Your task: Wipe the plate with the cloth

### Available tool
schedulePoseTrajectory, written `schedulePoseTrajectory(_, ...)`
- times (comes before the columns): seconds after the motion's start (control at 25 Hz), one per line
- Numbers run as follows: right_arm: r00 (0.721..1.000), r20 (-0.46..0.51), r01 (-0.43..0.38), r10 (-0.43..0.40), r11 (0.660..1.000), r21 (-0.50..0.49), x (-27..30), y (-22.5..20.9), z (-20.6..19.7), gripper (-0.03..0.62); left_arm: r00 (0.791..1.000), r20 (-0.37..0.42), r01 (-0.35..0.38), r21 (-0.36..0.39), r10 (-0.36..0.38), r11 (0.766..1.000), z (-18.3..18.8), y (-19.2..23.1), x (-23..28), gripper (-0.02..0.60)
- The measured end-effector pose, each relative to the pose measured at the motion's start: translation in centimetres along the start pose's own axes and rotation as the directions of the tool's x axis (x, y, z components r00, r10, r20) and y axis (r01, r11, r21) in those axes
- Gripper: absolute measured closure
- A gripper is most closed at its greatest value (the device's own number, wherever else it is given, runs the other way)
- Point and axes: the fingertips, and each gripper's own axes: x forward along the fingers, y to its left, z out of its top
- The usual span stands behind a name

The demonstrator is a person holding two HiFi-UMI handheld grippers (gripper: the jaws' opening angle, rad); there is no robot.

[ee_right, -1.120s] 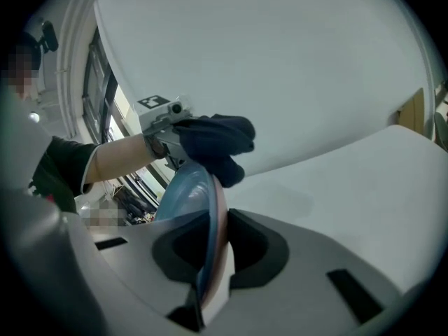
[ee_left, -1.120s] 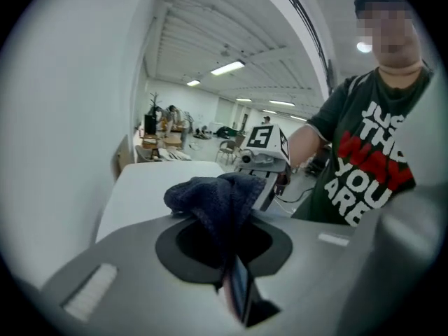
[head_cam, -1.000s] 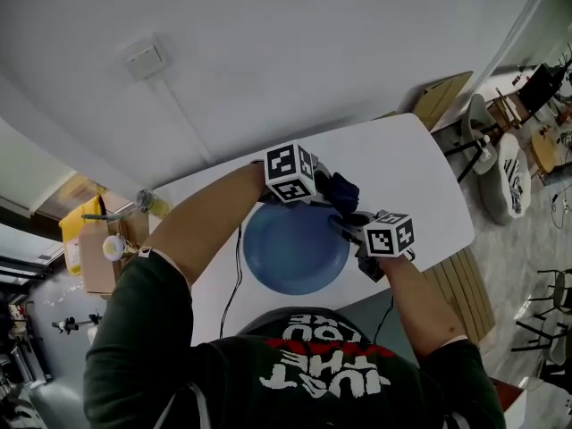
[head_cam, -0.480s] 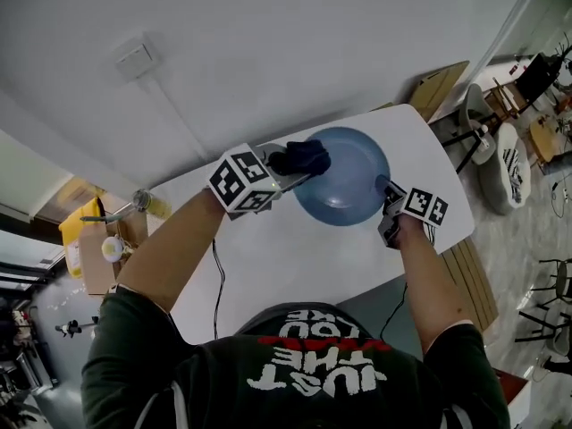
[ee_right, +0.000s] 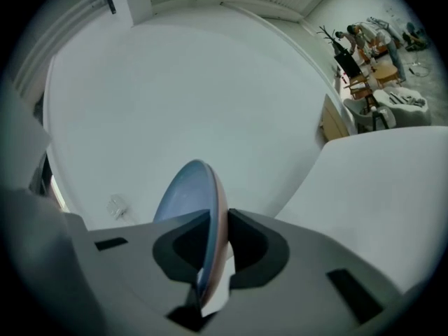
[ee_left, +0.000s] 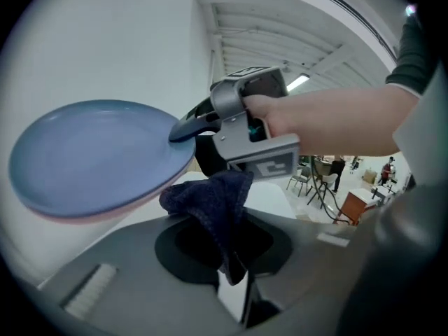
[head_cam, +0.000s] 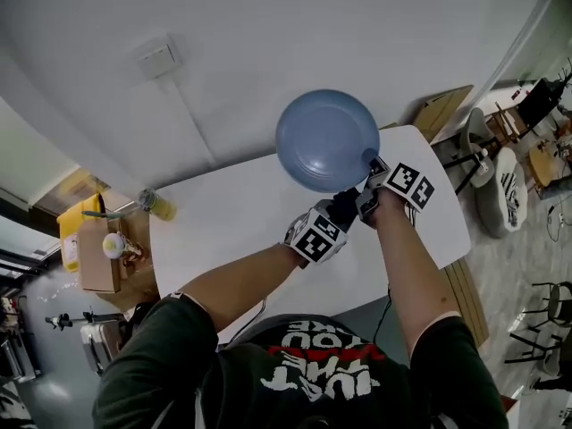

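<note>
My left gripper (ee_left: pixel 232 285) is closed on the dark cloth (ee_left: pixel 210 205), which hangs just under the near rim of the blue plate (head_cam: pixel 326 141); I cannot confirm contact. The right gripper (ee_right: pixel 212 250) clamps that rim and holds the plate tilted, high above the table (head_cam: pixel 223 213). Half a second earlier the plate was lower, with the cloth at its left side.

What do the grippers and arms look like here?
Left gripper and right gripper: grey bodies, dark jaws, each carrying a white cube with black square markers. Thin black cables trail under the arms. Short dark T-shirt sleeves, forearms bare.
</note>
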Motion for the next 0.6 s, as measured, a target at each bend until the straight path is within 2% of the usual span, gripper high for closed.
schedulePoseTrajectory(0.08, 1.0, -0.022, -0.018, 0.018, 0.999, -0.029, 0.2, 1.2, -0.7, 0.549, 0.999, 0.035, -0.041, 0.008, 0.041, 0.999, 0.6, 0.9, -0.1, 0.532)
schedulePoseTrajectory(0.2, 0.999, -0.029, -0.03, 0.029, 0.999, -0.03, -0.4, 1.3, -0.9, 0.549, 0.996, 0.075, -0.055, 0.03, 0.053, 0.998, 0.7, 1.1, -1.1, 0.532)
schedulePoseTrajectory(0.4, 1.0, -0.007, -0.03, 0.03, 0.999, 0.01, -2.0, -0.7, -0.2, 0.549, 0.994, 0.071, -0.079, 0.017, 0.077, 0.997, -1.0, 2.4, -2.9, 0.532)
schedulePoseTrajectory(0.6, 0.995, -0.023, -0.1, 0.102, 0.994, 0.045, -3.9, -1.5, -0.5, 0.549, 0.994, 0.074, -0.089, 0.032, 0.086, 0.996, -2.1, 4.0, -6.1, 0.532)
